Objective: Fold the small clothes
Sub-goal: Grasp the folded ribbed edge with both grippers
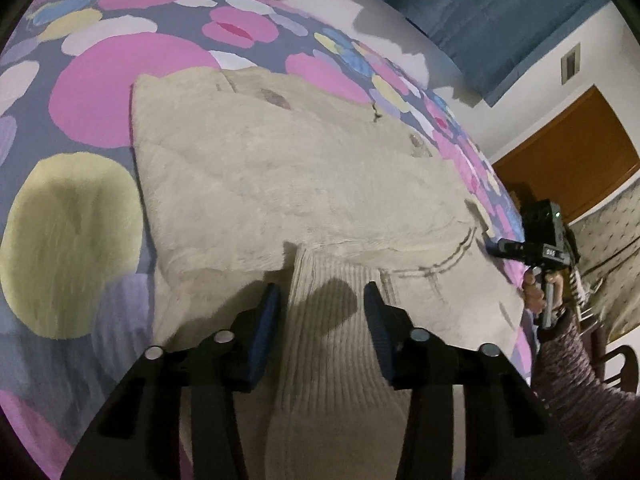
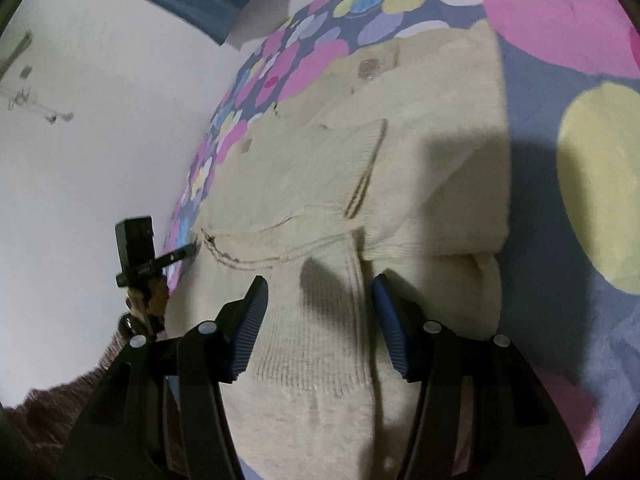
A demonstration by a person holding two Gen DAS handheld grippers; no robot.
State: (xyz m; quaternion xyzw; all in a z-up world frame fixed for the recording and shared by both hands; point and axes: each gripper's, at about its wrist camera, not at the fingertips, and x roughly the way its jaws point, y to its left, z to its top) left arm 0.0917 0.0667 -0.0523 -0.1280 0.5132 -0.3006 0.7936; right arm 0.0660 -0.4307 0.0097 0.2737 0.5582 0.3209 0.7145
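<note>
A cream fleece garment (image 1: 288,176) with ribbed cuffs lies partly folded on the bed; it also shows in the right wrist view (image 2: 420,184). My left gripper (image 1: 320,300) is open, its jaws wide apart just above a ribbed cuff (image 1: 324,352), holding nothing. My right gripper (image 2: 320,292) is open too, over another ribbed cuff (image 2: 316,340) at the near edge of the garment. Each gripper shows in the other's view: the right one (image 1: 508,246) at the garment's far right edge, the left one (image 2: 188,252) at its left edge.
A bedspread (image 1: 100,92) with pink, yellow and blue blobs covers the bed. A white wall (image 2: 100,140) lies past the bed's left edge. A wooden door (image 1: 568,152), blue curtain (image 1: 500,8) and a chair (image 1: 616,364) stand to the right.
</note>
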